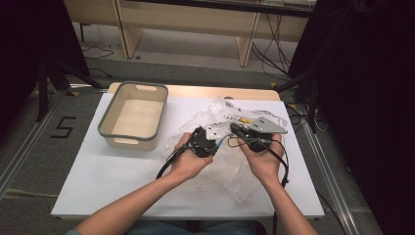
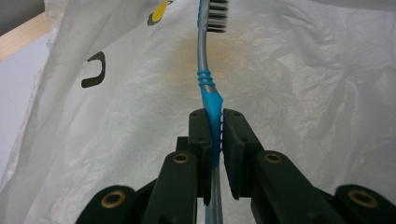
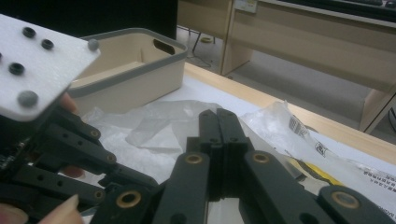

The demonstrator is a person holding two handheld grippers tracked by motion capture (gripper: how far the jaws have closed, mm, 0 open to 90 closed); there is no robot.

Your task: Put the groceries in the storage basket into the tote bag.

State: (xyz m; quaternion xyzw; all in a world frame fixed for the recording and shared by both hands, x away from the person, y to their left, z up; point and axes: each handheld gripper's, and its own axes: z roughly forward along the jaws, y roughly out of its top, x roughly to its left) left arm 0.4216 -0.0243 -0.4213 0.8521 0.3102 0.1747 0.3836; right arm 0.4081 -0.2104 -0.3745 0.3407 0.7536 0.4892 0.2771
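Toothbrush (image 2: 208, 100) clamped by its blue grip in left tongs (image 2: 214, 122), bristle head out past the tips, against the plastic bag (image 2: 299, 88). Right tongs (image 3: 218, 122) fully closed, nothing visible between them; bag lies under and beyond them. Tub (image 1: 108, 128) on table (image 1: 98, 176), left of left tongs, well apart

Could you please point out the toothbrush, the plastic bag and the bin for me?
toothbrush (image 2: 209, 100), left gripper view, blue neck above the jaws.
plastic bag (image 2: 299, 84), left gripper view, its crinkled sheet.
bin (image 1: 108, 117), high view, grey left rim.
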